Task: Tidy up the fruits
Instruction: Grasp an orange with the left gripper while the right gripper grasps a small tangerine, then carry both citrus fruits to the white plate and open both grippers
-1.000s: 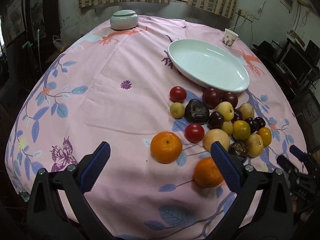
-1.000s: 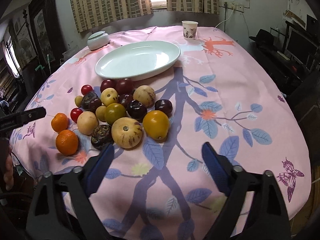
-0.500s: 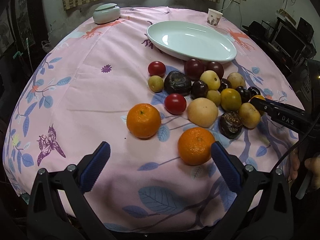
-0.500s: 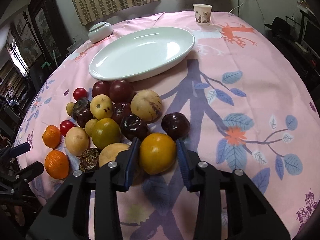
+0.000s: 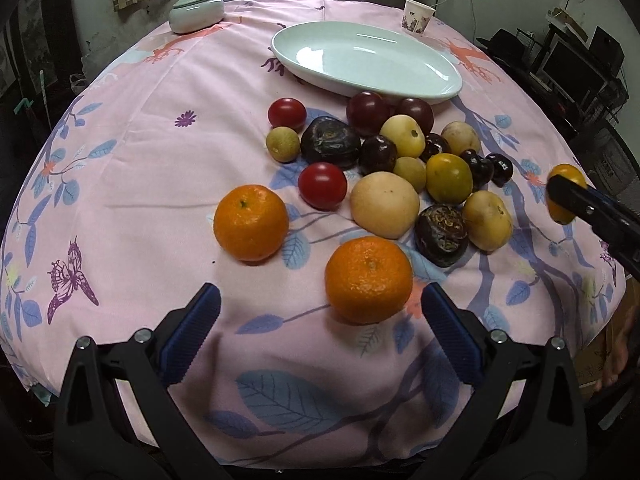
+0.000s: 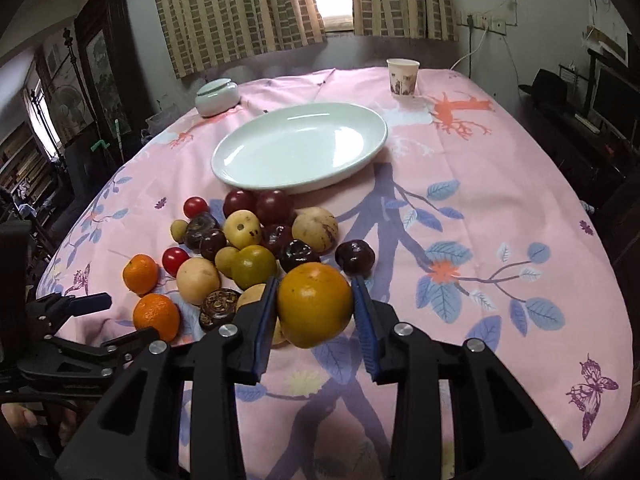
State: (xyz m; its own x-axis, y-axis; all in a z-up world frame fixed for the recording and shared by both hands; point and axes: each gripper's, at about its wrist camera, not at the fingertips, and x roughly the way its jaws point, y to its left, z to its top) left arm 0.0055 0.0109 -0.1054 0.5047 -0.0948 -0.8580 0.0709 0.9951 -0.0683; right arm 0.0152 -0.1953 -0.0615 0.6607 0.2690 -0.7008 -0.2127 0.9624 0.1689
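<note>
**Kid:** Fruit (image 6: 248, 248) sits in a heap on the pink cloth (image 6: 480, 208). Where is it on the table?

**Helper:** In the right wrist view the heap is at about nine o'clock from the middle, just below the white plate (image 6: 300, 148). The plate is at twelve o'clock from the heap and has nothing in it yet.

**Kid:** What do the tongs have?

**Helper:** The right tongs (image 6: 314, 306) are squeezed on a yellow-orange fruit (image 6: 314, 304). One blue pad (image 6: 266, 316) presses each side, so the round fruit can't roll out. It looks lifted a bit off the cloth, at about five o'clock from the heap.

**Kid:** Why that one?

**Helper:** I think because it sat at the edge of the heap, easy to reach without bumping the others.

**Kid:** And the left tongs (image 5: 320, 336)?

**Helper:** Wide open, holding nothing. One orange (image 5: 368, 278) lies just ahead, near the right-hand pad but not touching it. A second orange (image 5: 251, 222) is at ten o'clock from the first.

**Kid:** Why are they open?

**Helper:** I'd guess to be ready to go around an orange next.

**Kid:** What else is there?

**Helper:** A paper cup (image 6: 402, 78) at one o'clock beyond the plate, and a small lidded bowl (image 6: 217, 98) at eleven o'clock. Both are well apart from the fruit.
</note>
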